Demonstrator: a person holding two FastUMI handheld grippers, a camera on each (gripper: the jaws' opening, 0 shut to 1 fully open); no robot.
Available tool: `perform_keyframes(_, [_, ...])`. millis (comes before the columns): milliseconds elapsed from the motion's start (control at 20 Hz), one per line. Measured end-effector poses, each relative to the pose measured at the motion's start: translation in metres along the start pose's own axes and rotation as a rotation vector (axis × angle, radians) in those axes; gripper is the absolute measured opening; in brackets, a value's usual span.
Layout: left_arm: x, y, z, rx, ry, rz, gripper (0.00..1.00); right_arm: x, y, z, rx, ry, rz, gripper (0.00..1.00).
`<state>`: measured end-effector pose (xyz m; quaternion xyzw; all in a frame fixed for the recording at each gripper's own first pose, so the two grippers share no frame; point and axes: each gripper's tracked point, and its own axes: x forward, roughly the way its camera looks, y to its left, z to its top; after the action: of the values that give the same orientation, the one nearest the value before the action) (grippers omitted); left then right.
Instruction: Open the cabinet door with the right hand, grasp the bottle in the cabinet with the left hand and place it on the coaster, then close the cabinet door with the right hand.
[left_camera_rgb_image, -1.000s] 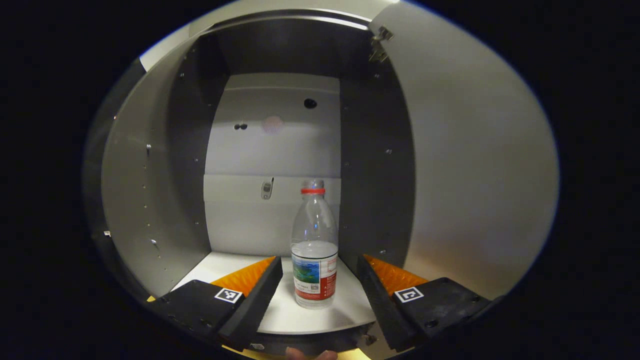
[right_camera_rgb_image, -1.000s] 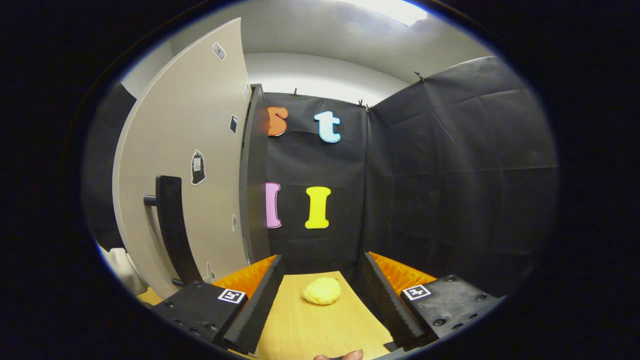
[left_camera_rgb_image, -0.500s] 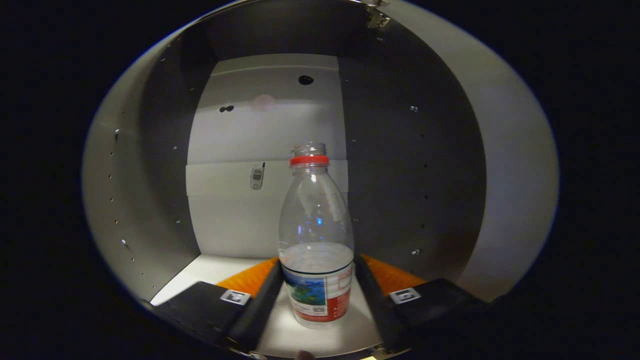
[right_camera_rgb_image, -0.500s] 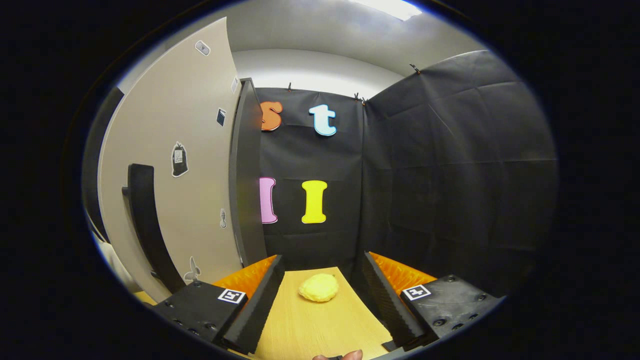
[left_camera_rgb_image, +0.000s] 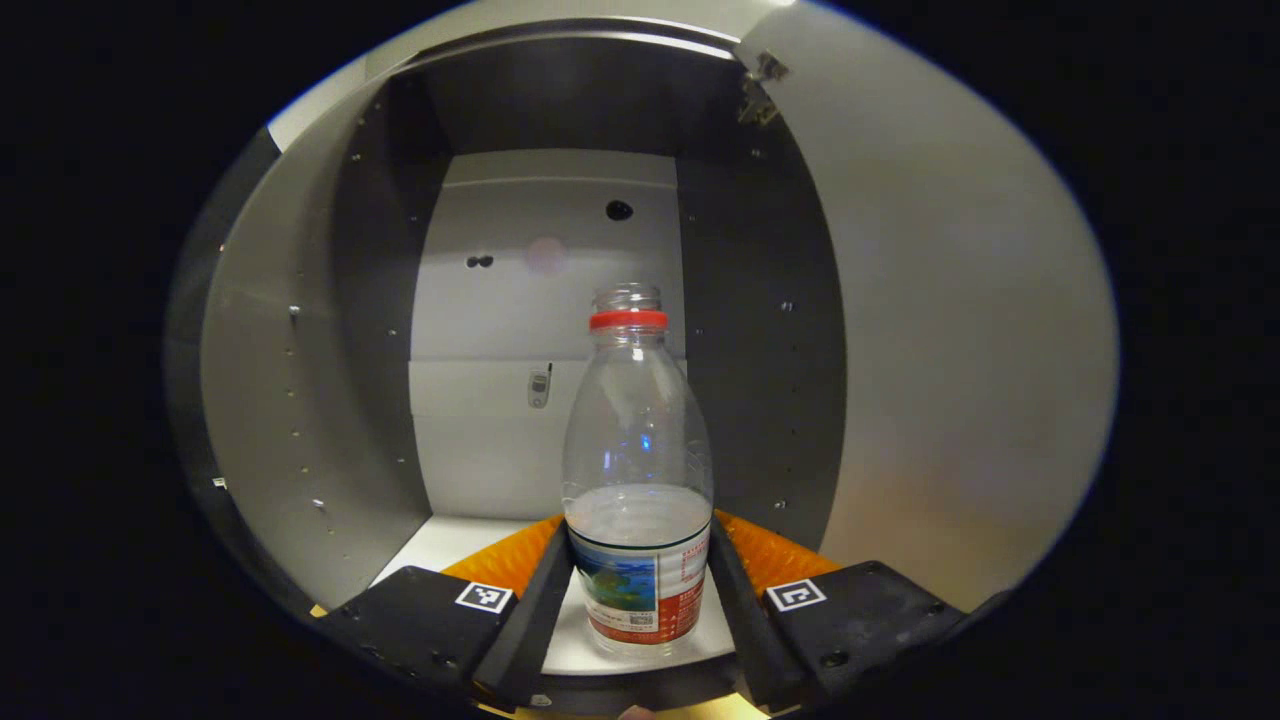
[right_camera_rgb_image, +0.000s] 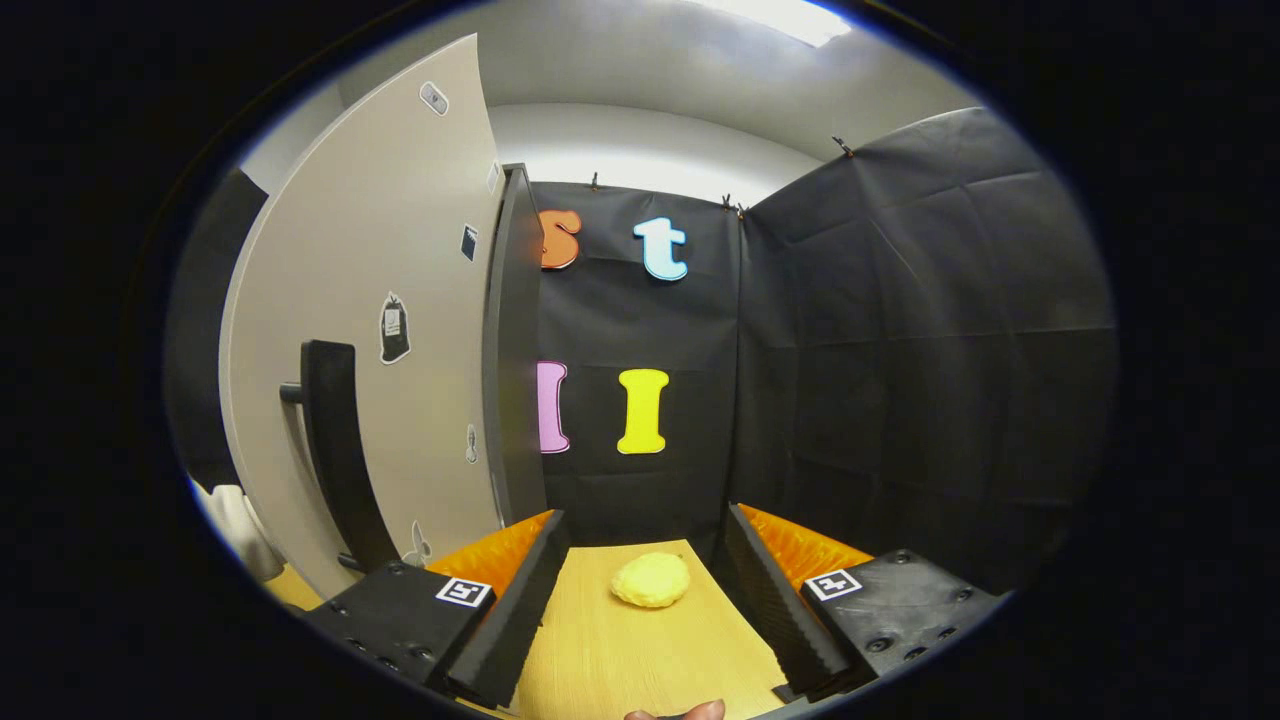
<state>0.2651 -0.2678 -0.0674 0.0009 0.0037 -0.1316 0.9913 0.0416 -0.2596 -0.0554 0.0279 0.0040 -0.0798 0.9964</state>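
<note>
A clear plastic bottle (left_camera_rgb_image: 638, 470) with a red neck ring, no cap and some water stands upright at the front of the cabinet shelf (left_camera_rgb_image: 440, 540). My left gripper (left_camera_rgb_image: 640, 528) is shut on its labelled lower part, one finger pressing each side. The cabinet door (left_camera_rgb_image: 950, 350) hangs open on the right. In the right gripper view the same door (right_camera_rgb_image: 400, 330) shows its outer face and black handle (right_camera_rgb_image: 335, 450) on the left. My right gripper (right_camera_rgb_image: 645, 518) is open over the wooden table (right_camera_rgb_image: 610, 660), with a yellow coaster (right_camera_rgb_image: 651, 580) lying just beyond its fingertips.
The cabinet's grey side walls (left_camera_rgb_image: 290, 380) close in on both sides of the bottle. Black cloth walls (right_camera_rgb_image: 900, 350) stand behind and to the right of the table. A fingertip (right_camera_rgb_image: 690, 712) of a hand shows at the lower edge of the right gripper view.
My left gripper went in around the bottle, shut on it, and has drawn back a little with it. My right gripper has barely shifted.
</note>
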Motion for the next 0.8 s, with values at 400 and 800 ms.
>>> perform_keyframes(400, [-0.108,0.058,0.008,0.018,-0.051,0.038,0.77,-0.012,0.012,0.012,0.000,-0.025,-0.016,0.98])
perform_keyframes(800, [-0.213,0.099,-0.034,-0.033,-0.053,0.096,0.77,-0.019,0.022,0.019,-0.008,-0.038,-0.038,0.98])
